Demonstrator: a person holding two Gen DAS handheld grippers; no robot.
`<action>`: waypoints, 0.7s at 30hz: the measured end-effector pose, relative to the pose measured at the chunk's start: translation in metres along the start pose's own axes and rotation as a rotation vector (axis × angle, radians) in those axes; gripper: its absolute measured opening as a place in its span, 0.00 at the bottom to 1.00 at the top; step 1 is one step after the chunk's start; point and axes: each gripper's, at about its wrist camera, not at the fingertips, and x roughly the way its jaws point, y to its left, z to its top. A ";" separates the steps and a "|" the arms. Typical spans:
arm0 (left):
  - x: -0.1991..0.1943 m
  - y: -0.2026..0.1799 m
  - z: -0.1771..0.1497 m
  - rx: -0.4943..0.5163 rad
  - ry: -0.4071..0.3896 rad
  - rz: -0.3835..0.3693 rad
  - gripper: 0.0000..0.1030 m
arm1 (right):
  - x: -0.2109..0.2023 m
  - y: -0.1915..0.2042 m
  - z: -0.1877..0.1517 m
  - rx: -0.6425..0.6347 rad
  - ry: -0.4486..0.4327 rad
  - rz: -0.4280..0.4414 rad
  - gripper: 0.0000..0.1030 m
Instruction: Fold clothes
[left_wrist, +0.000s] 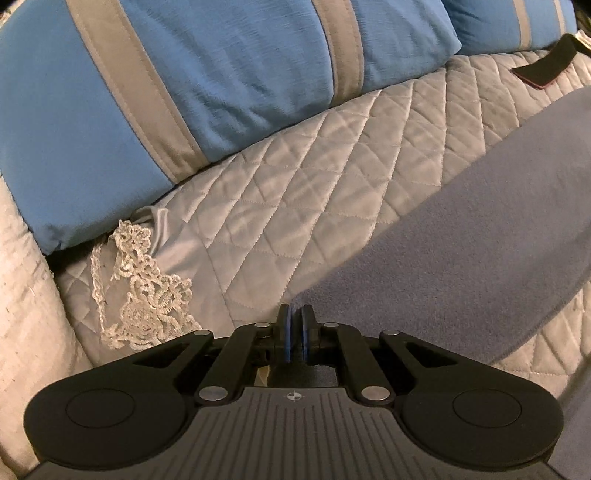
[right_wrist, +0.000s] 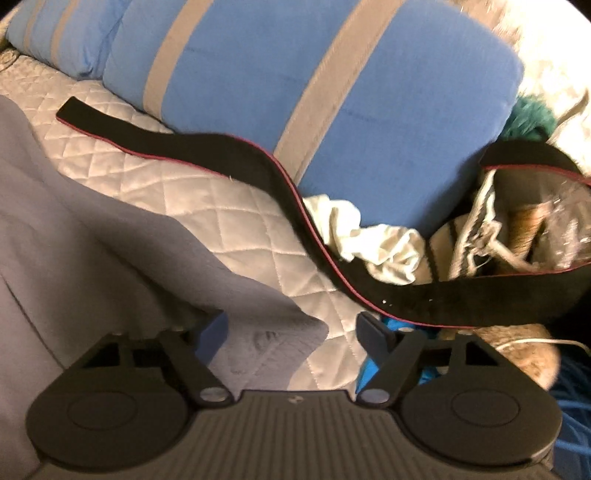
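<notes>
A grey-blue fleece garment (left_wrist: 461, 221) lies spread over the quilted sofa seat (left_wrist: 295, 192). My left gripper (left_wrist: 295, 319) is shut, its blue pads pressed together on the garment's near-left corner. In the right wrist view the same garment (right_wrist: 92, 206) covers the left side, and one rumpled corner (right_wrist: 280, 339) reaches between the fingers. My right gripper (right_wrist: 293, 328) stands open over that corner, its left finger (right_wrist: 212, 330) on the cloth and its right finger (right_wrist: 373, 332) above the bare quilt.
Blue cushions with grey stripes (left_wrist: 221, 74) line the sofa back. A lace piece (left_wrist: 144, 291) lies at the seat's left end. A black strap with red piping (right_wrist: 258, 162) snakes across the seat toward a heap of cloths and a bag (right_wrist: 498, 221) on the right.
</notes>
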 end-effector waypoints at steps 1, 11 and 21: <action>0.001 0.000 0.000 -0.002 0.001 -0.003 0.05 | 0.003 -0.006 0.000 0.012 -0.001 0.026 0.80; 0.008 0.002 -0.003 -0.020 0.004 -0.030 0.06 | 0.032 -0.029 0.015 0.029 0.028 0.285 0.79; 0.004 0.006 0.003 -0.041 0.018 -0.016 0.05 | 0.028 -0.038 0.023 0.115 -0.029 0.216 0.02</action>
